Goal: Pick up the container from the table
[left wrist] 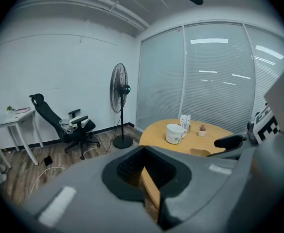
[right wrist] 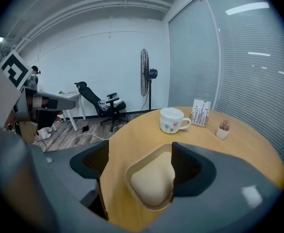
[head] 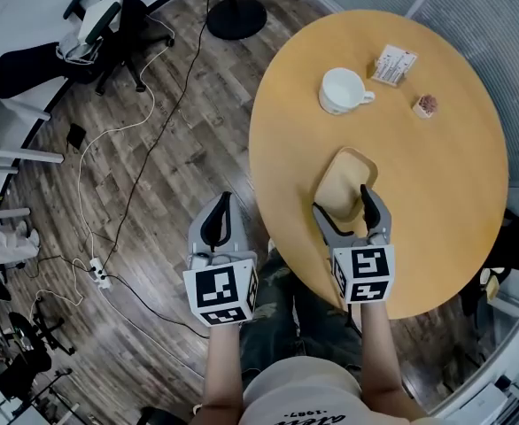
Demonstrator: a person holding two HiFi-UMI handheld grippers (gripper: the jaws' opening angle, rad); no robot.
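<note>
The left gripper (head: 221, 209) hangs off the table's (head: 437, 184) left edge, over the wooden floor (head: 153, 175) and well apart from anything on the tabletop. Its own view shows the two dark pads drawn almost together, with only a thin slit between them and nothing held.

The beige container (head: 344, 175) lies on the table's near part, close to the near-left edge, with the white mug (head: 342, 89) farther in toward the table's middle. It is a shallow, rounded-oblong dish. Its long axis runs away from the person across the table, slanting a little to the right, so its short width faces the jaws.

The right gripper (head: 341, 202) reaches in over the table's near edge, jaws spread wide on either side of the container's near end. In the right gripper view the right jaw sits against or just over the dish's right rim, while bare tabletop shows between the left jaw and the left rim.

The container lies straight ahead of the right gripper and already between its jaws, so the grasp looks to turn on closing across the short width. The right hand is plainly the nearer one.
</note>
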